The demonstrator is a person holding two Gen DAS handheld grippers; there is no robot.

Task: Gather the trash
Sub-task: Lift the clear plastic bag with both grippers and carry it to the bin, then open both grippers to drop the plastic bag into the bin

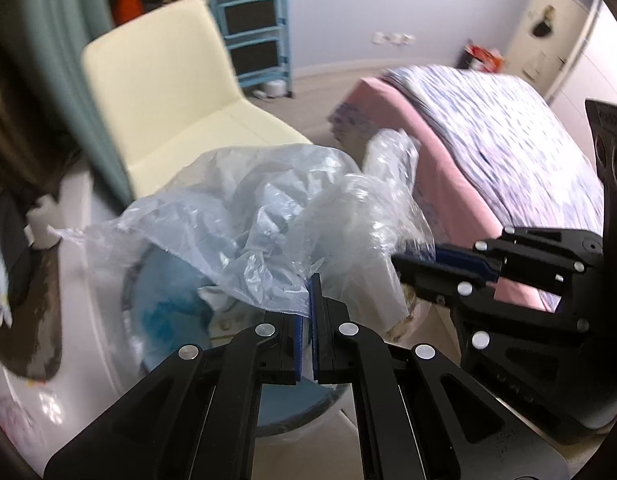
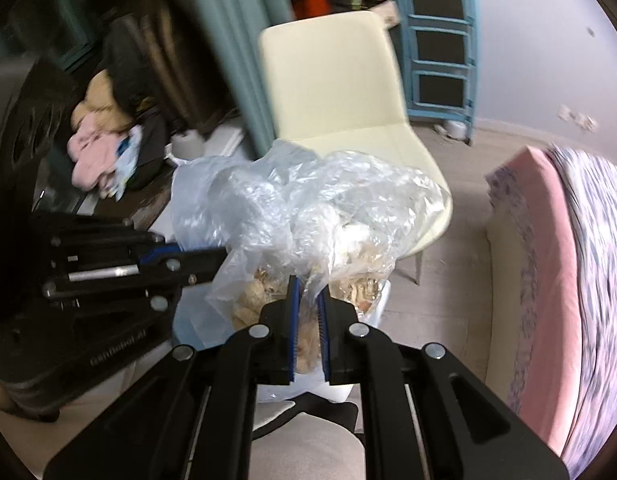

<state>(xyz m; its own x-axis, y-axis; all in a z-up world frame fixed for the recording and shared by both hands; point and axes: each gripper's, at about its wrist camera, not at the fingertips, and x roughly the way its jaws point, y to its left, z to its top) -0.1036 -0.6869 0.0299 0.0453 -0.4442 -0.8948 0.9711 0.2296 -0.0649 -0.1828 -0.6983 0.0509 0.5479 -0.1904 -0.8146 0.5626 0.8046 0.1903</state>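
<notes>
Both grippers were clamped on one clear bag: the left gripper (image 1: 308,304) pinched its thin edge, the right gripper (image 2: 308,300) its bunched film. That bag (image 2: 308,216), holding pale scraps, hung between them above a bin (image 1: 164,308). Behind stood a cream chair (image 1: 168,96), with a bed (image 1: 488,140) to the right
</notes>
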